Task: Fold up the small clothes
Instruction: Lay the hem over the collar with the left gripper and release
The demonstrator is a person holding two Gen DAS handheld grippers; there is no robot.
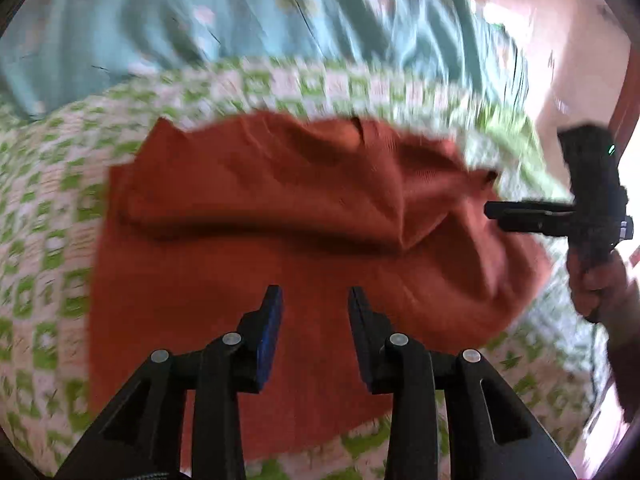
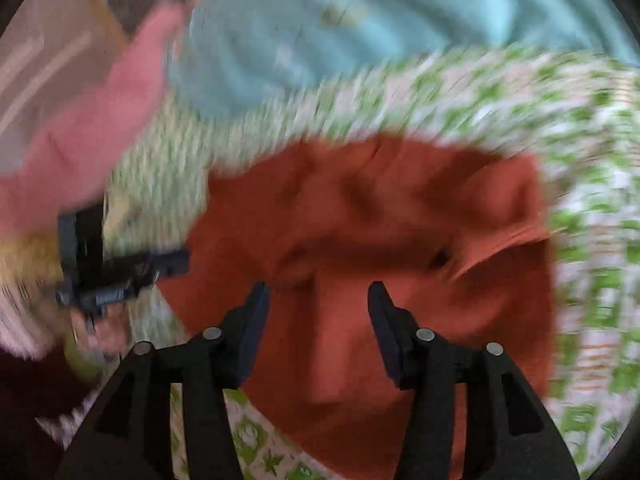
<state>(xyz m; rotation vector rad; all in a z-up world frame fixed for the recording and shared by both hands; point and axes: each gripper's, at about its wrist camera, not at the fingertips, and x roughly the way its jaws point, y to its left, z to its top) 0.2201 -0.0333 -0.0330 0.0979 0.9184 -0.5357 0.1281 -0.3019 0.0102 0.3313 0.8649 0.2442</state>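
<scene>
A rust-red garment (image 1: 304,208) lies rumpled on a green-and-white patterned bedspread (image 1: 44,208), with a thick fold across its middle. My left gripper (image 1: 315,294) hovers over the garment's near part, open, with nothing between its pads. Over the garment's right edge is my right gripper (image 1: 490,214), held by a hand (image 1: 596,284). In the right wrist view the same garment (image 2: 360,232) fills the centre, and my right gripper (image 2: 318,288) stands open above it, its pads clear of the cloth. My left gripper (image 2: 172,266) is at the garment's left edge, below a pink sleeve (image 2: 100,140). Both views are blurred.
A teal blanket (image 1: 200,20) lies bunched along the far side of the bedspread, also seen as the teal blanket (image 2: 360,20) in the right wrist view. The bedspread's edge (image 1: 520,140) drops off at the right, with pale floor (image 1: 560,60) beyond it.
</scene>
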